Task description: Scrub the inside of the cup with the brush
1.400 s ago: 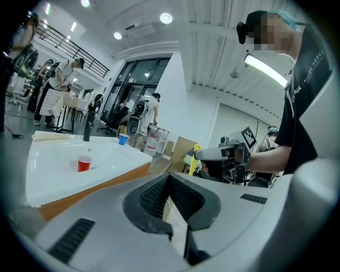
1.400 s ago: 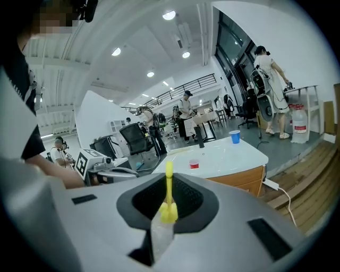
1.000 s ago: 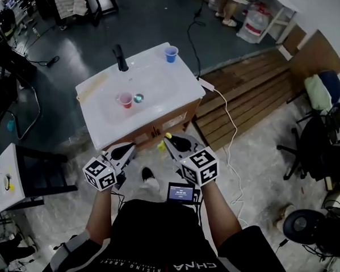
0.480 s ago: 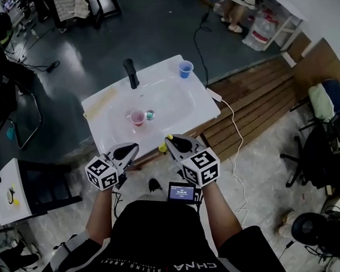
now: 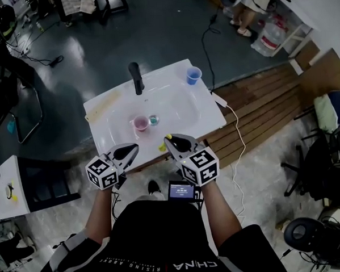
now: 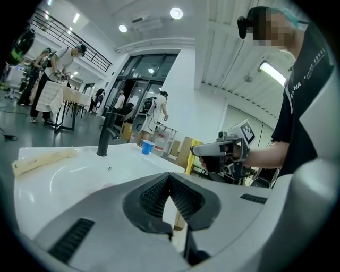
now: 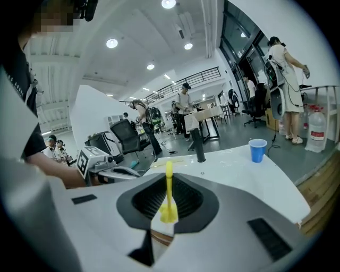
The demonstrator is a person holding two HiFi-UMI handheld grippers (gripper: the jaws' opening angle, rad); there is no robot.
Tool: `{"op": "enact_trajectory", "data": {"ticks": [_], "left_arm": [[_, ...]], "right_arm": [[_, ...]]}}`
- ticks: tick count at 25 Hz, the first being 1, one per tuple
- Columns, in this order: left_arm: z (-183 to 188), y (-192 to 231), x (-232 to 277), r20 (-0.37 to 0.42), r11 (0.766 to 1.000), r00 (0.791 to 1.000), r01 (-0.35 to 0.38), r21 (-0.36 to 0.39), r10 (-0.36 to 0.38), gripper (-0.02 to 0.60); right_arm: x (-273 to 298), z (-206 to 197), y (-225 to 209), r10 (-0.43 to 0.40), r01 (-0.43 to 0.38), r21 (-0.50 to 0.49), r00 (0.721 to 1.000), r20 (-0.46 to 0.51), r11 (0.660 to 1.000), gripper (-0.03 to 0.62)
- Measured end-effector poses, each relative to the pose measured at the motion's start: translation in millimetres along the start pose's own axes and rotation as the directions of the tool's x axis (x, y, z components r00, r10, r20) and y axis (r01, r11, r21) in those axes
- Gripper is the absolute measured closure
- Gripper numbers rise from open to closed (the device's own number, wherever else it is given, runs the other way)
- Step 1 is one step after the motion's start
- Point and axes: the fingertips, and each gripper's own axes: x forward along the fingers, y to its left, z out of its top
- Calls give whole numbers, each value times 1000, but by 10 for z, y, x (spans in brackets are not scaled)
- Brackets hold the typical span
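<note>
A pink cup (image 5: 141, 123) stands upright in the basin of a white sink (image 5: 180, 112), beside the drain (image 5: 153, 120). My right gripper (image 5: 171, 141) is shut on a yellow brush (image 5: 162, 145), which sticks up between its jaws in the right gripper view (image 7: 169, 186). The left gripper (image 5: 130, 152) is shut with nothing in it, its jaws meeting in the left gripper view (image 6: 170, 179). Both grippers hover side by side just short of the sink's near edge, apart from the cup.
A black faucet (image 5: 135, 77) rises at the sink's back edge. A blue cup (image 5: 193, 75) sits at the back right corner and a beige strip (image 5: 103, 103) lies at the left. Wooden slats (image 5: 259, 99) and a white cable (image 5: 233, 129) lie to the right.
Both grippers have come closer to the sink, which now lies lower and nearer in the head view. The brush remains in the right gripper.
</note>
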Motion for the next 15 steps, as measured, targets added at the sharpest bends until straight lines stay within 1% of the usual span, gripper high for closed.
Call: {"op": "enact_trajectory", "data": {"ticks": [6, 10, 15], "left_arm": [[111, 37, 214, 44, 994, 994, -100, -35, 101, 577], [187, 3, 388, 74, 986, 984, -158, -55, 162, 578], [223, -83, 621, 84, 976, 974, -205, -75, 211, 577]], "right_arm": [[51, 141, -247, 99, -101, -49, 995, -31, 994, 554], [41, 269, -466, 156, -158, -80, 987, -38, 984, 554], [29, 319, -714, 220, -224, -99, 974, -53, 970, 554]]}}
